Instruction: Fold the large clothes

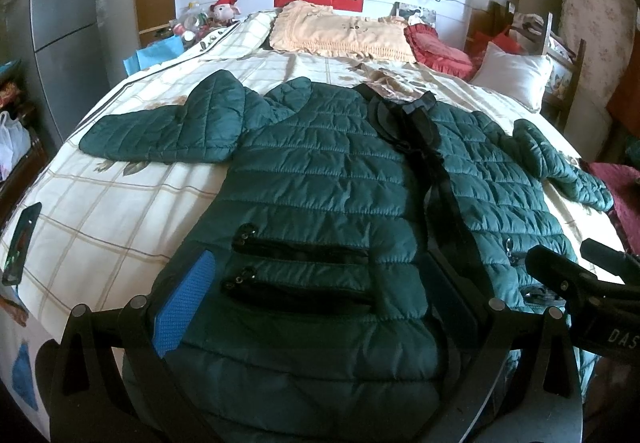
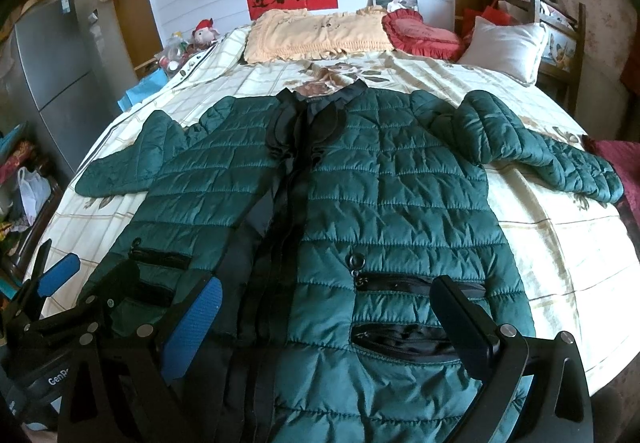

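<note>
On the bed [image 2: 540, 243], a green jacket [image 2: 380, 203] lies spread flat.

Jacket [image 2: 360, 203] fills mid-bed; bare bedspread [image 1: 120, 211] lies open along both its flanks, below each spread sleeve. Head end blocked by yellow pillow [image 2: 316, 33], red cushion [image 2: 420, 33], white pillow [image 2: 504, 47]. A phone [image 1: 20, 243] sits at the bed's left edge.

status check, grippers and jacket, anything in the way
Left gripper open, right gripper open, both over the hem. Green jacket flat on bed, sleeves out, unfolded. Nothing on the jacket.
</note>
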A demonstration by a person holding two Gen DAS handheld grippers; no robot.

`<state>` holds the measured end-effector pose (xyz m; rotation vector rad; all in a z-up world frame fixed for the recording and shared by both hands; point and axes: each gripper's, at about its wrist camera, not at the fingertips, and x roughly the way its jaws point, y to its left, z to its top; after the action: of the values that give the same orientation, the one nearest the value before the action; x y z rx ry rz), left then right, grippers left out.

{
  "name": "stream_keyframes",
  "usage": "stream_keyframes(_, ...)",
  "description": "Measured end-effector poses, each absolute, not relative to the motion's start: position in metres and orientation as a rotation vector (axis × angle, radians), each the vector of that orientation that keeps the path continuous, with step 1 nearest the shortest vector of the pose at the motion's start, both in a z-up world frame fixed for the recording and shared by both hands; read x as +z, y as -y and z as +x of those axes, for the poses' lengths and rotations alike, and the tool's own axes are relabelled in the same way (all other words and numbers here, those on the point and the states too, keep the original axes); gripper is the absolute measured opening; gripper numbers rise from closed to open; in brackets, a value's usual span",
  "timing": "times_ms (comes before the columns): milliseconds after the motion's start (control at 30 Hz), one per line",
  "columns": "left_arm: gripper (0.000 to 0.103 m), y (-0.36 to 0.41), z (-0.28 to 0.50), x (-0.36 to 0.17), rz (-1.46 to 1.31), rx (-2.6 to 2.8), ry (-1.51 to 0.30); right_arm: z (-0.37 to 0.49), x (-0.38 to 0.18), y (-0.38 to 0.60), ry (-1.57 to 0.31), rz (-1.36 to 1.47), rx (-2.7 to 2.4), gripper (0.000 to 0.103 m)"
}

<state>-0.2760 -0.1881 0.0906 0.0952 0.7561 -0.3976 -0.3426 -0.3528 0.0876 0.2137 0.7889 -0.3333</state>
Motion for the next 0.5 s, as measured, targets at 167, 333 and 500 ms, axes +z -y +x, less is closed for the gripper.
stream_keyframes(167, 0.102, 0.1881, -0.2758, 0.0906, 0.096, -0.398, -0.756, -0.3423, 0.0867, 0.3522, -0.778, 0.219, -0.329, 0.103)
stream_keyframes(333, 0.102, 0.1882, -0.2761, 0.0905, 0.095, -0.397, -0.756, -0.3410, 0.0850, 0.3515, -0.761, 0.226, -0.323, 0.103)
stream_keyframes(500, 0.102, 0.1883, -0.2762, 0.0899, 0.095, -0.395, -0.758, -0.3404, 0.0849, 0.3520, -0.760, 0.227, -0.321, 0.103)
